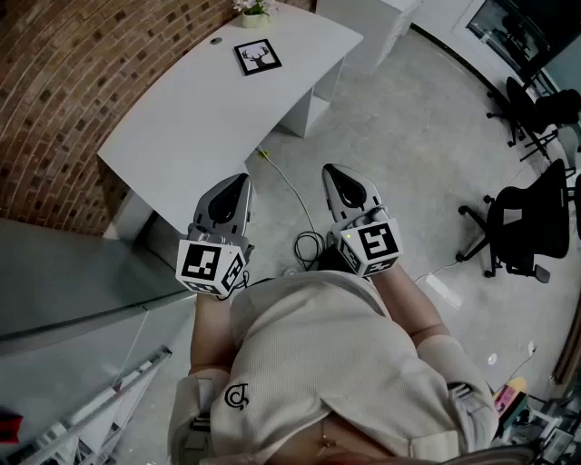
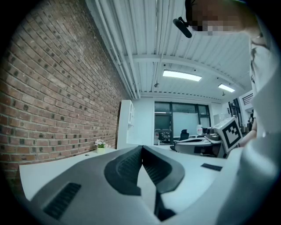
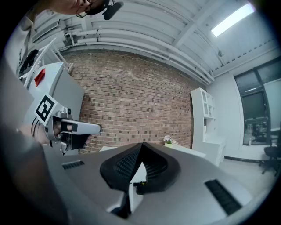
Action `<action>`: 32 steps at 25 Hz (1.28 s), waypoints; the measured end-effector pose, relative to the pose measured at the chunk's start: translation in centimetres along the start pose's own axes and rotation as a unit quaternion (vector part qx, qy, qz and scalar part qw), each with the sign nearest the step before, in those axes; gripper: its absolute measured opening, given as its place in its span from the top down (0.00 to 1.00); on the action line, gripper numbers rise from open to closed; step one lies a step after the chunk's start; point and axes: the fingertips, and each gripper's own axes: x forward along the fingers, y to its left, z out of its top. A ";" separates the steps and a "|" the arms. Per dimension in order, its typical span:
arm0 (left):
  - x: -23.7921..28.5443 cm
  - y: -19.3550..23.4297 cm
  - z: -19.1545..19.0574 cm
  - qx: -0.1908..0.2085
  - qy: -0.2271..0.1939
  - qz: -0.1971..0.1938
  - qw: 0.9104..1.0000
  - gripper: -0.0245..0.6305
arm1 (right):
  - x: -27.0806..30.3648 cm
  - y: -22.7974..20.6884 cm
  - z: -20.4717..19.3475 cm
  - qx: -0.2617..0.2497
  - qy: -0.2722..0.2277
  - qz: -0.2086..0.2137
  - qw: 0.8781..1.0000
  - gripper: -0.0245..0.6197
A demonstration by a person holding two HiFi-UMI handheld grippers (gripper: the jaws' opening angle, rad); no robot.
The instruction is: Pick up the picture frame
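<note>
White desk (image 1: 182, 118) carried the picture frame (image 1: 258, 56) at its far end, well apart from the left tool (image 1: 241, 181) and right tool (image 1: 332, 172), both pressed together and empty. The approach looked barely begun; next they needed to reach forward and spread.

so the room's basically an office with one long red brick wall (image 1: 54, 91) down the left; a curved white desk (image 1: 200, 109) runs right along it, with a tiny potted plant (image 1: 253, 9) at its far end; the floor (image 1: 408, 145) is bare grey concrete with a loose cable (image 1: 309, 243) coiled on it; a couple of black office chairs (image 1: 522, 222) sit off to the right, well apart from the desk; a tall white shelf unit (image 2: 128, 125) stands past the desk's end; the ceiling (image 2: 145, 30) is white ribbed panels, with pipes (image 2: 115, 52) along the brick side and strip lights (image 2: 182, 75) switched on; big dark-framed windows (image 2: 180, 118) fill the far wall
</note>
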 end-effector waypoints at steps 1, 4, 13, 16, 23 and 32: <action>0.0 0.1 0.0 -0.001 0.001 0.000 1.000 0.94 | 0.1 0.0 0.0 0.001 -0.001 0.001 1.000 0.95; 0.1 0.2 -0.1 -0.002 0.003 -0.003 1.000 0.94 | 0.2 -0.1 0.0 0.002 -0.001 0.000 1.000 0.95; 0.7 0.5 -0.6 -0.002 0.011 0.000 1.000 0.94 | 0.9 -0.7 -1.2 0.022 0.009 -0.006 1.000 0.95; 1.0 0.8 -0.8 -0.007 0.011 0.004 1.000 0.94 | 1.6 -1.2 -1.6 0.027 0.016 -0.007 0.999 0.95; 3.7 1.9 -1.7 -0.011 0.022 0.029 0.999 0.94 | 4.6 -3.3 -2.7 0.031 0.025 0.023 0.999 0.95; 14.7 4.9 -1.8 -0.038 0.003 0.081 0.996 0.94 | 13.5 -12.2 -3.0 0.026 0.021 0.079 0.996 0.95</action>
